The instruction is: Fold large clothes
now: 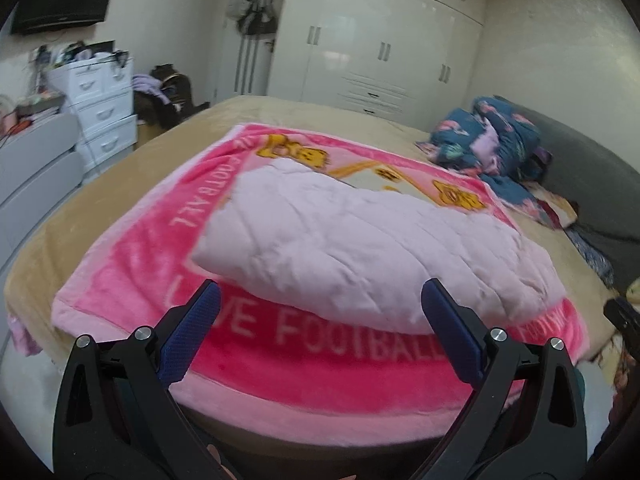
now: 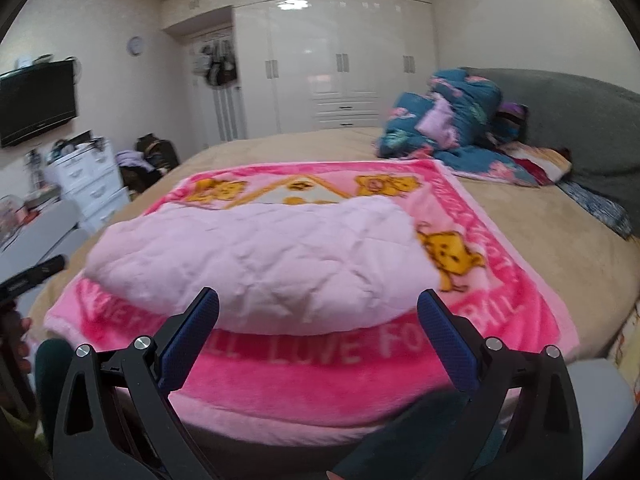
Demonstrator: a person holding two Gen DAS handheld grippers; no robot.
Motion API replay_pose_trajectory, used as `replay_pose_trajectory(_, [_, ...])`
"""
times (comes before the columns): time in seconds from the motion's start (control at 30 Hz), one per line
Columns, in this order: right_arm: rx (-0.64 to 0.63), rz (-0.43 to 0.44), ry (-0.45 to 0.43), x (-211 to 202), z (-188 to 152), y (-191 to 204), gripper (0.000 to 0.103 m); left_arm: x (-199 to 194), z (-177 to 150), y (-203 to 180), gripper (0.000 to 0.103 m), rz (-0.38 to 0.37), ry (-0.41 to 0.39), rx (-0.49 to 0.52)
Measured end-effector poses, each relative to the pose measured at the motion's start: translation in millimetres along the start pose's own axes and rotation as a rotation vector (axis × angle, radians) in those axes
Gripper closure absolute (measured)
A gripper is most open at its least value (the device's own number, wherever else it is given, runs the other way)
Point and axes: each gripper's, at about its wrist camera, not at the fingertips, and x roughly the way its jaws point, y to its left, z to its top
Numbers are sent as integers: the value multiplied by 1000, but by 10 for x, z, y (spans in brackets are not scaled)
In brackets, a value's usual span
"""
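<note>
A pale pink quilted garment [image 1: 360, 240] lies folded into a thick bundle on a bright pink football blanket [image 1: 132, 264] spread on the bed. It also shows in the right wrist view [image 2: 260, 264], on the same blanket [image 2: 304, 376]. My left gripper [image 1: 320, 300] is open and empty, held just in front of the bundle's near edge. My right gripper [image 2: 318, 308] is open and empty too, in front of the bundle's near edge. The other gripper's tip shows at the right edge of the left view [image 1: 624, 320] and at the left edge of the right view [image 2: 36, 272].
The tan bed [image 1: 280, 112] carries a heap of blue floral bedding [image 1: 492, 140] by the grey headboard [image 2: 580, 128]. White drawers [image 1: 104, 108] and a chair with clothes [image 1: 164, 96] stand left of the bed. White wardrobes [image 2: 340, 64] fill the far wall.
</note>
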Motion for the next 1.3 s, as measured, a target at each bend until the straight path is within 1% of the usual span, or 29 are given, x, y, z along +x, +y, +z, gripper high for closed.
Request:
replay_pose_trajectory(0.13, [-7,44,-4,-7,-40,161,4,-8,-113,-214,9,-35,8,32])
replay_pose_trajectory(0.3, [-17,78,-6,-3,-84,299,4,-28,-211,-401,9,-73,2,72])
replay_pose_trajectory(0.4, [-3,80,-7,16,-94,308,4,-33,-243,-502,9,-79,2,99])
replay_pose_trajectory(0.47, [14,85,13,75,-120,302,4,-24,-256,-536,9,-73,-2,108])
replay_pose_trajectory(0.53, [15,79,33,137,-145,297,4,-16,-265,-542,9,-88,3,108])
replay_pose_trajectory(0.67, [16,98,56,209,-195,314,4,8,-278,-576,9,-93,12,117])
replay_pose_trajectory(0.93, [-9,141,49,200,-212,437,4,76,-303,-602,9,-90,40,120])
replay_pose_trajectory(1.3, [-1,135,47,217,-210,419,4,102,-306,-564,9,-77,48,112])
